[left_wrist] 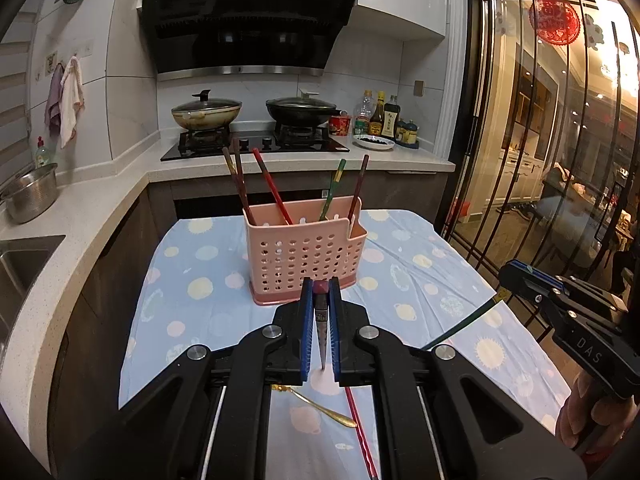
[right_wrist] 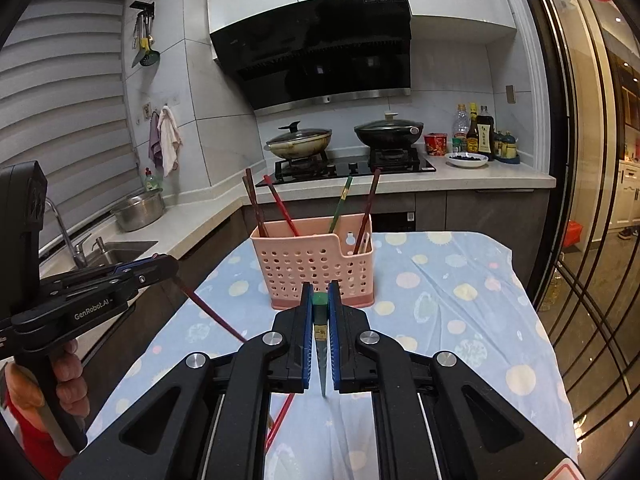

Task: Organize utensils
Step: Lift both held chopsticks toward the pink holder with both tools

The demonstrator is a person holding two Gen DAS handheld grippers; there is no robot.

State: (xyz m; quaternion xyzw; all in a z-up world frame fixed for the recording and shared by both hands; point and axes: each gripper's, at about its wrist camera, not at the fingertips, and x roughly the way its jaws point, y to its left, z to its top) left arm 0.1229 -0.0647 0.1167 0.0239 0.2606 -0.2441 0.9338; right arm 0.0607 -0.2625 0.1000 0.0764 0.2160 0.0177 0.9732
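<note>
A pink perforated utensil basket (left_wrist: 304,252) (right_wrist: 316,264) stands on the table with several chopsticks upright in it. My left gripper (left_wrist: 321,286) is shut on a dark red chopstick (left_wrist: 322,340), whose tip hangs toward the cloth. In the right wrist view the left gripper (right_wrist: 170,266) shows at the left, the dark red chopstick (right_wrist: 216,316) slanting down from it. My right gripper (right_wrist: 320,290) is shut on a green chopstick (right_wrist: 320,344); in the left wrist view the right gripper (left_wrist: 505,276) is at the right with the green chopstick (left_wrist: 460,328). Both grippers hover in front of the basket.
A gold spoon (left_wrist: 320,404) and a red chopstick (left_wrist: 360,432) (right_wrist: 282,416) lie on the blue dotted tablecloth (left_wrist: 420,280) near me. Behind the table runs a counter with a stove (left_wrist: 256,144), two lidded woks, bottles, a steel bowl (left_wrist: 32,196) and a sink. A glass door (left_wrist: 540,160) is on the right.
</note>
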